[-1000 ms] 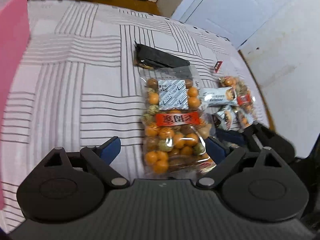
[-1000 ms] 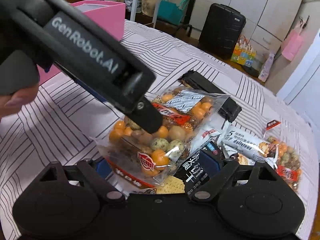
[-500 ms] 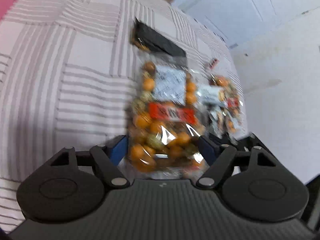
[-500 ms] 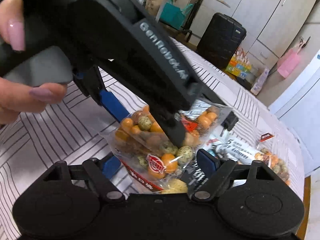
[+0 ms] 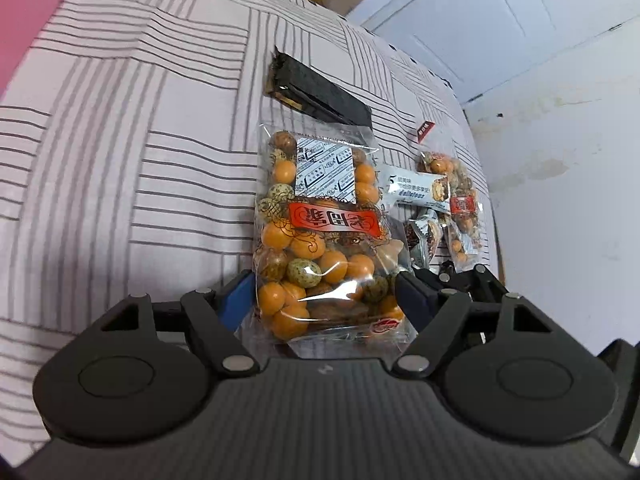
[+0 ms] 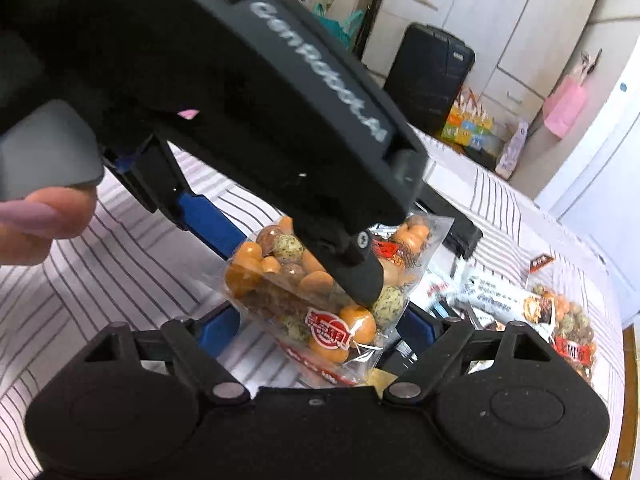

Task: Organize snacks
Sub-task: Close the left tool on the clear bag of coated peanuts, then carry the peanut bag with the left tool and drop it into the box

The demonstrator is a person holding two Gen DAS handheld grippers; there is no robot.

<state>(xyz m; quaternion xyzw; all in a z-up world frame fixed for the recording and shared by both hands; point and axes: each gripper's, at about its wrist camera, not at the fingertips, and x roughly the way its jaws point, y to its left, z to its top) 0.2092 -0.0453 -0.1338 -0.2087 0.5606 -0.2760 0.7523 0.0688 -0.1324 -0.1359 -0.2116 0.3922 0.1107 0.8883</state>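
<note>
A clear bag of orange and speckled coated nuts (image 5: 320,240) with a red label hangs lifted above the striped tablecloth (image 5: 120,160). My left gripper (image 5: 322,294) is shut on its lower end, both blue pads pressing the sides. The right wrist view shows the same bag (image 6: 320,308) tilted in the left gripper (image 6: 284,252), held by a person's hand (image 6: 40,220). My right gripper (image 6: 320,328) stands open just below and in front of the bag's bottom corner, its pads wide apart.
A black packet (image 5: 320,92), a white snack bar (image 5: 416,190), a smaller nut bag (image 5: 460,200) and a small red packet (image 5: 425,130) lie on the cloth. A pink box (image 5: 24,8) stands far left. The table edge (image 6: 630,380) runs along the right.
The left gripper's fingers have closed onto the sides of the nut bag and raised it off the cloth, rolling a little. The right gripper has stayed open and shifted slightly.
</note>
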